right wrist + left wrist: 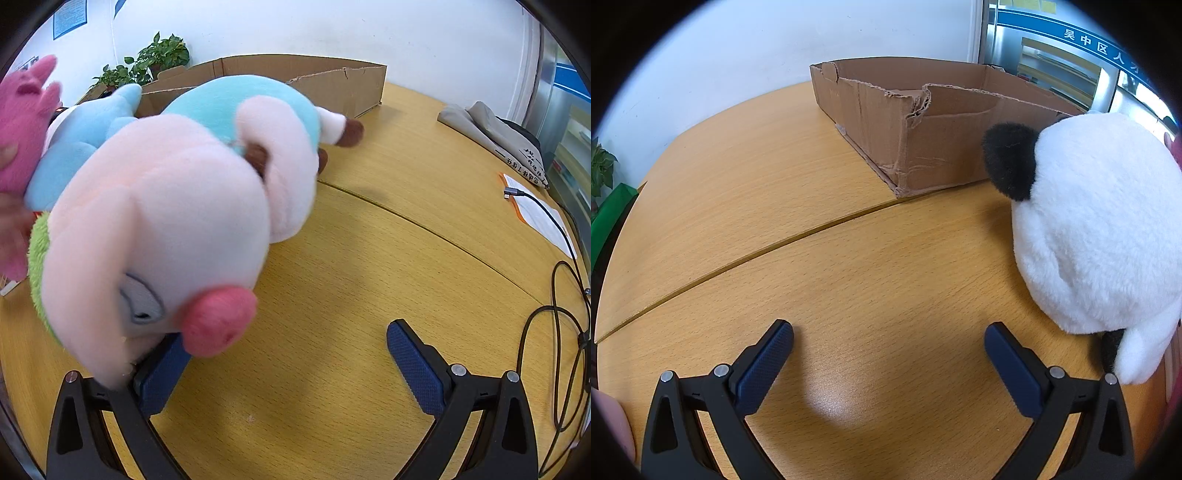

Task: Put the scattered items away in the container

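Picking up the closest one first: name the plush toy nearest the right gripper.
The pink pig plush in a blue shirt; its head overlaps the right gripper's finger, unlike the magenta plush behind.

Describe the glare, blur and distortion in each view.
Left wrist view: a soft glare patch lies on the table between the open hand-held gripper fingers; the table seam bows with fisheye curvature. Right wrist view: the pink pig plush looks soft and blurred close to the lens; dark corners frame both.
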The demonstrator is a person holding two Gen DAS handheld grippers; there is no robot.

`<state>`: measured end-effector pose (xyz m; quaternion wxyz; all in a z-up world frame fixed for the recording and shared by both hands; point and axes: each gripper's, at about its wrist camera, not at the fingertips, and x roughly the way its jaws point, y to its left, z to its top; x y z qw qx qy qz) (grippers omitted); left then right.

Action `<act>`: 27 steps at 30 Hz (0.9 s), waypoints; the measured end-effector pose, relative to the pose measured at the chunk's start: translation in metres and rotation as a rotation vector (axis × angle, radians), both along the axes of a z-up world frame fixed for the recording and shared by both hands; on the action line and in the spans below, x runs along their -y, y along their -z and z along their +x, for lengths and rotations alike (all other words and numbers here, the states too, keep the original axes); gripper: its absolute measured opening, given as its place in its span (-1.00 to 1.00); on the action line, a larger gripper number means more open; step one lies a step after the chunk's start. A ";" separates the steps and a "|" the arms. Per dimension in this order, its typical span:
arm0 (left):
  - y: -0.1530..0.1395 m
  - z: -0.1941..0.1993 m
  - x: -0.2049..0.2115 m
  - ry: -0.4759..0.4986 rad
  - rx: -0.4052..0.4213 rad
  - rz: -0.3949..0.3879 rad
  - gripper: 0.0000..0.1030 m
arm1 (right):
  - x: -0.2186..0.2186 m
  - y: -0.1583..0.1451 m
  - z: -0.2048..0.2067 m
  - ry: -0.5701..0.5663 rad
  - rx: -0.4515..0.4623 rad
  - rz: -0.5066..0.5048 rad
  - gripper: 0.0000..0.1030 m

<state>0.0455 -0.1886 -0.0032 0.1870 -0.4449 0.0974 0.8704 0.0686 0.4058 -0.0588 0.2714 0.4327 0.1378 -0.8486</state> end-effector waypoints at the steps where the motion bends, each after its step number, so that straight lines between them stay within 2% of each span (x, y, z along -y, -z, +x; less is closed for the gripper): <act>1: 0.000 0.001 0.000 0.000 0.000 0.000 1.00 | 0.000 0.000 0.000 0.000 0.000 0.000 1.00; 27: 0.000 0.008 -0.004 -0.002 0.000 0.000 1.00 | 0.000 0.000 0.000 0.001 0.000 0.001 1.00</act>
